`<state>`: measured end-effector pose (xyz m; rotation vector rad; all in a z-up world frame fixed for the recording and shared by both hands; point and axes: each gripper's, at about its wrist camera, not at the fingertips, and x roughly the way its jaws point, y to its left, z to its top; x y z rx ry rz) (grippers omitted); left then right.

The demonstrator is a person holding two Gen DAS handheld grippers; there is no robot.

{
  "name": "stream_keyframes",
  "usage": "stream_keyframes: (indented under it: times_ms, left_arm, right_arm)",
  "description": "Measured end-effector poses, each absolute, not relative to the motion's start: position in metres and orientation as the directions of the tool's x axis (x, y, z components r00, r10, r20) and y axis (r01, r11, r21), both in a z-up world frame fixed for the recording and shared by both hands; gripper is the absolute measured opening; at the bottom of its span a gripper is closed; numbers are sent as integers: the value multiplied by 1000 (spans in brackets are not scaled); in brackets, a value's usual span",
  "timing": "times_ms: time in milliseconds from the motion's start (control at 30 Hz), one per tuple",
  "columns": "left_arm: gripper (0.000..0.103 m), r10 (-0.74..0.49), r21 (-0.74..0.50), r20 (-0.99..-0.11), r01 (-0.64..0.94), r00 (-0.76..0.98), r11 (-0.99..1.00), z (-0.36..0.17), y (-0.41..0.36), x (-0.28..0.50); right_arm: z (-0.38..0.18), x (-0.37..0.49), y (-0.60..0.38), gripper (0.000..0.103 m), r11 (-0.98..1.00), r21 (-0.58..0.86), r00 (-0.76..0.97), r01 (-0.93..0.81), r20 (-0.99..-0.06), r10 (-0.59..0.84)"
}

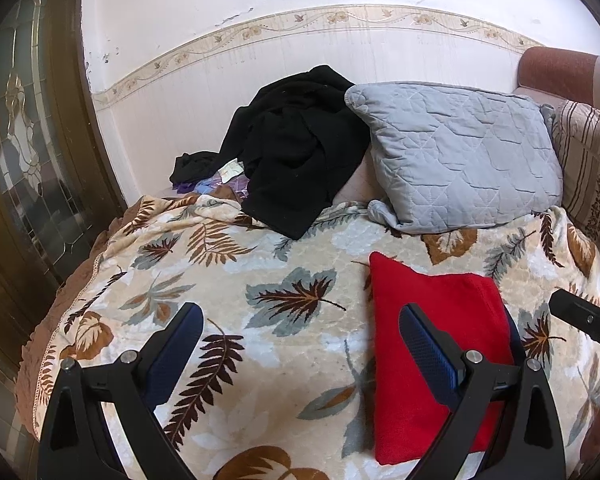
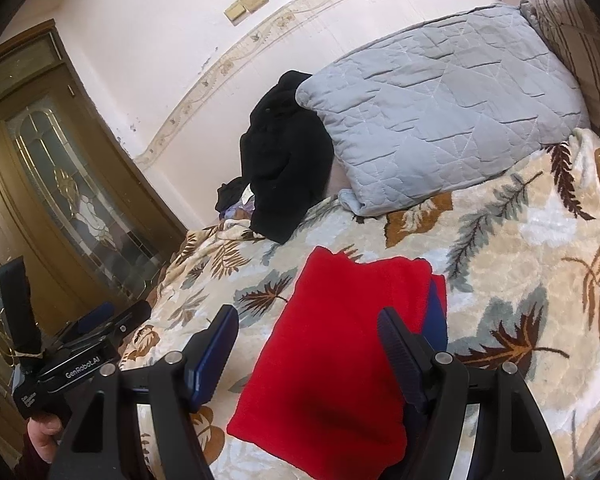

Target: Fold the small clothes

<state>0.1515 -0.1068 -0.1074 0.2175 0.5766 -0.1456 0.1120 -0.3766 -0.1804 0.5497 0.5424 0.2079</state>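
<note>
A folded red cloth (image 1: 440, 320) (image 2: 340, 340) lies flat on the leaf-patterned blanket (image 1: 260, 300), with a blue edge (image 2: 436, 312) showing along its right side. My left gripper (image 1: 300, 312) hovers open over the blanket; its right finger (image 1: 424, 344) stands over the cloth's left part, and only blanket lies between the fingers. My right gripper (image 2: 307, 314) is open just above the red cloth, which lies beneath and between the spread fingers without being pinched. In the right wrist view a hand (image 2: 40, 440) holds the left gripper at the lower left.
A heap of black clothes (image 1: 296, 148) (image 2: 284, 160) lies at the back against the white wall. A grey quilted pillow (image 1: 460, 156) sits to its right, with a striped cushion (image 1: 588, 168) beyond. A brown glazed door (image 1: 28, 160) stands left of the bed's edge.
</note>
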Motion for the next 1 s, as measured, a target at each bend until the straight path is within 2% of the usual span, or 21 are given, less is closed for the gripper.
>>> stream_keyframes:
  times_ms: [600, 1000]
  left_arm:
    - [98, -76, 166, -558, 201, 826, 965, -111, -108, 152]
    - [98, -90, 161, -587, 225, 804, 961, -125, -119, 158]
  right_arm:
    - [-180, 109, -379, 76, 838, 543, 841, -59, -425, 335]
    - [-191, 108, -388, 76, 839, 543, 830, -38, -451, 329]
